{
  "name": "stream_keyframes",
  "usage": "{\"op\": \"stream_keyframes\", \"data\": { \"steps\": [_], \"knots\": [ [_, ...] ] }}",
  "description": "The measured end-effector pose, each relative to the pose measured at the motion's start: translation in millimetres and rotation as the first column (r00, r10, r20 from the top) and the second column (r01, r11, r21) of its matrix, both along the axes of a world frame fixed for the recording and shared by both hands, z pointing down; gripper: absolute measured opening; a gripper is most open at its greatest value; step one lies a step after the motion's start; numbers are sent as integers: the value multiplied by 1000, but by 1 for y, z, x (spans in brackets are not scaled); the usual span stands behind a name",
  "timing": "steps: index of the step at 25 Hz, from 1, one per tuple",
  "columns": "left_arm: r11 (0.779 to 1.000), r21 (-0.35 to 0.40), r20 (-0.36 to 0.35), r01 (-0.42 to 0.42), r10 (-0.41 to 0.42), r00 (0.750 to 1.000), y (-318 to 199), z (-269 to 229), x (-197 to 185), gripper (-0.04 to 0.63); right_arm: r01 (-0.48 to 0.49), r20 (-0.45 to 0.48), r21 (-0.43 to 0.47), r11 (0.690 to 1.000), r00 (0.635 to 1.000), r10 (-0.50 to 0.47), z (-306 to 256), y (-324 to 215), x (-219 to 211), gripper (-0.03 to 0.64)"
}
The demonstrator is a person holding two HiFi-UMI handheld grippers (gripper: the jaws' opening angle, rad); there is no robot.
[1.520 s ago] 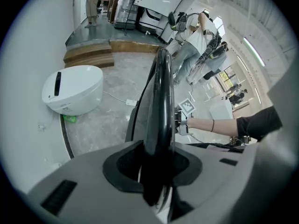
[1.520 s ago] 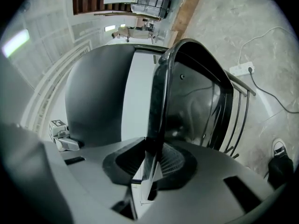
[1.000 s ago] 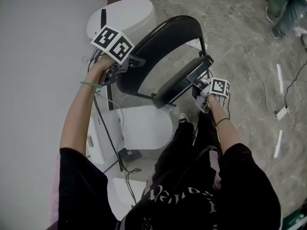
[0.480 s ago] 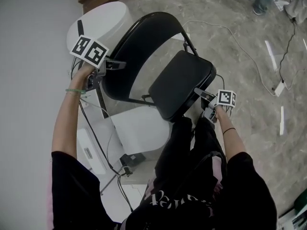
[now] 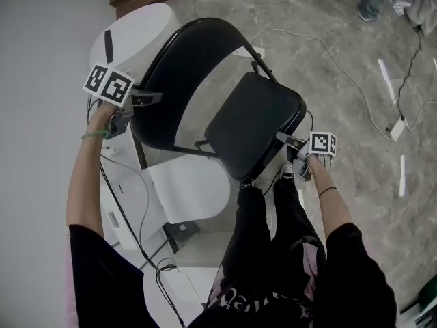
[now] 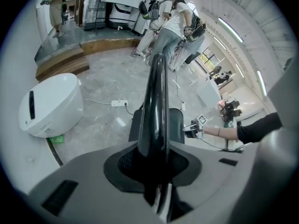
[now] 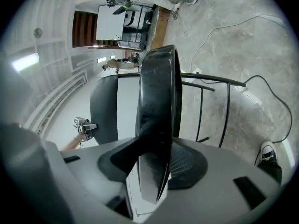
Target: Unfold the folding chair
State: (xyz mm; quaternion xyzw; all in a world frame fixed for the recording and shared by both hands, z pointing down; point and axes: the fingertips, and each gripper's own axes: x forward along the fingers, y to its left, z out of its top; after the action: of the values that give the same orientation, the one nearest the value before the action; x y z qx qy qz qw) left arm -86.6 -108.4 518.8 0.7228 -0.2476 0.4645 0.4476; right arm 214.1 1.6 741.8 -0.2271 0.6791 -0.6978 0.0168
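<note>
The black folding chair stands opened out, its curved backrest (image 5: 174, 60) at the left and its seat (image 5: 254, 123) lying roughly flat. My left gripper (image 5: 146, 98) grips the backrest's left edge. The left gripper view shows that edge (image 6: 156, 97) running up between the jaws, which have just been closing on it. My right gripper (image 5: 287, 140) is at the seat's near right edge. In the right gripper view the seat's edge (image 7: 159, 92) stands between the jaws, which have just been opening, with a gap on the right side.
A white rounded appliance (image 5: 147, 29) sits behind the backrest, and another white unit (image 5: 194, 186) with cables lies under the chair. A cord (image 5: 328, 53) and power strip (image 5: 396, 125) cross the marble floor. A grey wall (image 5: 34, 80) is at the left. The person's shoe (image 5: 287, 173) is below the seat.
The seat has swung down from nearly folded against the backrest to lying flat. The right gripper came down and outward with it. The left gripper and backrest shifted left.
</note>
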Motion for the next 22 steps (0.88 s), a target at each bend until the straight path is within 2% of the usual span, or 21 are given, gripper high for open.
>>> {"op": "stream_keyframes", "data": {
  "steps": [3,13,15,18,20,22],
  "knots": [
    [999,-45,-57,-25,22,998,10,3,18,86,-37,-9,6,999,999,37,12,10,18,166],
    [998,-33,-70,-52,49,996,9,4,31,69,-226,-113,-40,973,969,220,35,33,55,209],
    [998,-16,-61,-57,56,997,12,8,30,64,-293,-160,-45,955,946,282,43,44,63,214],
    [998,0,-62,-61,61,996,19,22,33,63,-411,-291,-63,909,879,378,70,66,88,213],
    [997,-7,-74,-75,75,994,28,35,48,60,-456,-367,-78,887,840,400,95,82,113,213],
    [995,-17,-69,-97,95,993,41,57,70,58,-454,-384,-90,886,837,390,115,98,133,211]
  ]
}}
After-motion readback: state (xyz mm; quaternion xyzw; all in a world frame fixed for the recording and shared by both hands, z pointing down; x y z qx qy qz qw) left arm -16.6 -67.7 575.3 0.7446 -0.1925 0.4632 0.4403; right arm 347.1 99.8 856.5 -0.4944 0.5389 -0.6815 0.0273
